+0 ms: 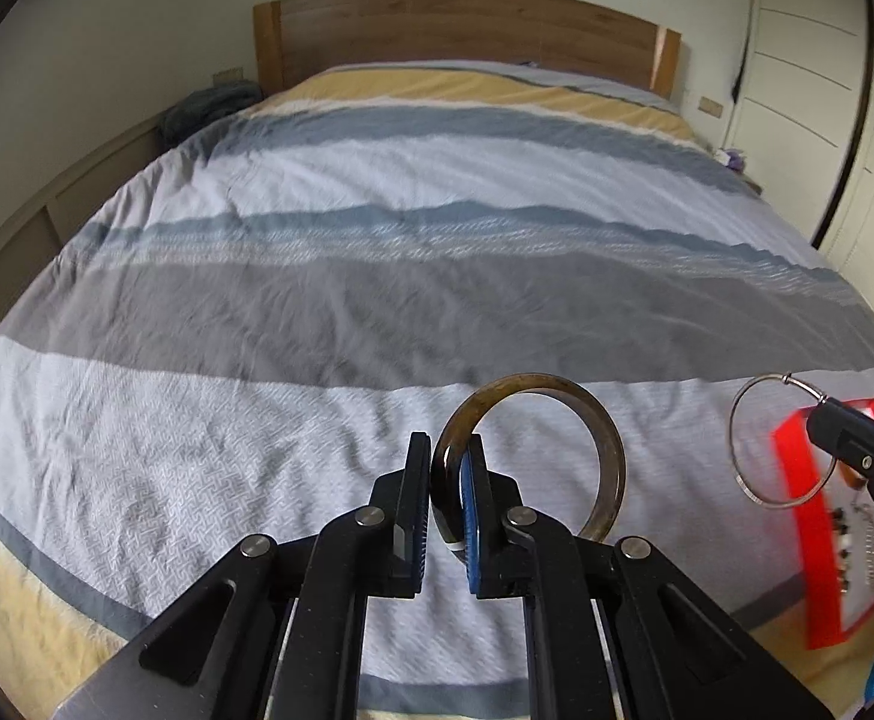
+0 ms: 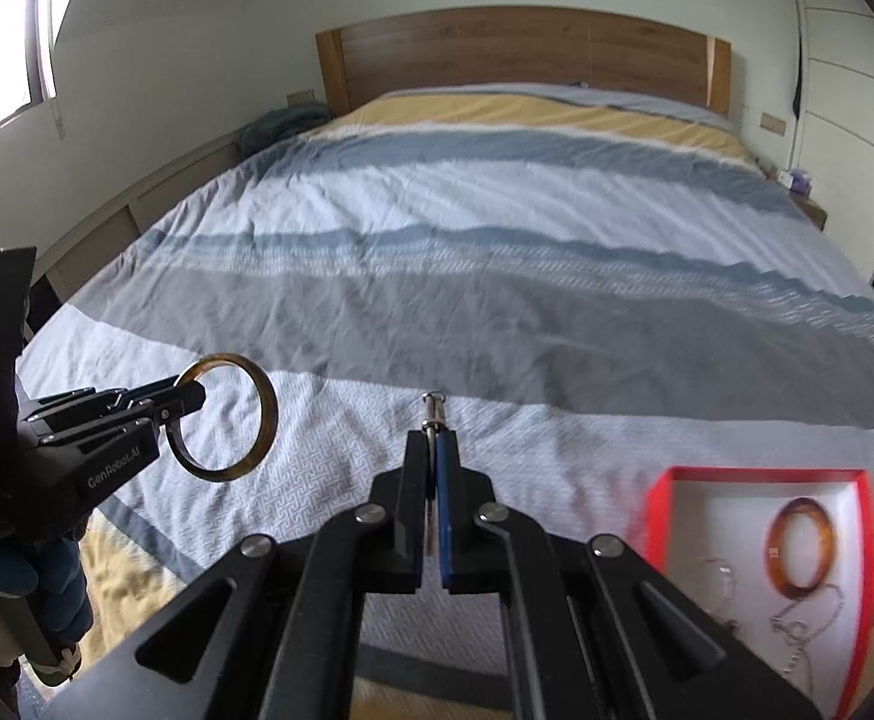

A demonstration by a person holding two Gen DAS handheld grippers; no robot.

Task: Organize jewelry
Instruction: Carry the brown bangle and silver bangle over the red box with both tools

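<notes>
A: Why are both rings up off the bed (image 1: 377, 300)?

B: Each gripper has one clenched in its jaws: the left gripper (image 1: 445, 498) pinches the brown bangle (image 1: 607, 450) by its rim, the right gripper (image 2: 434, 501) the thin hoop (image 1: 736, 456). Probably bound for the red box (image 2: 655, 516) at the bed's near right corner.

A: What's unclear?

B: The hoop shows edge-on from its own camera. The box is cut off; an amber bangle (image 2: 775, 546) and a chain (image 2: 820, 618) lie inside, blurred.

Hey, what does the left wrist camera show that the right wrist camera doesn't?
Only the left wrist view shows the thin silver hoop as an open ring in the right gripper. Only the right wrist view shows inside the red box: an amber bangle and a chain. Both show the dark bangle in the left gripper and the striped bed.
</notes>
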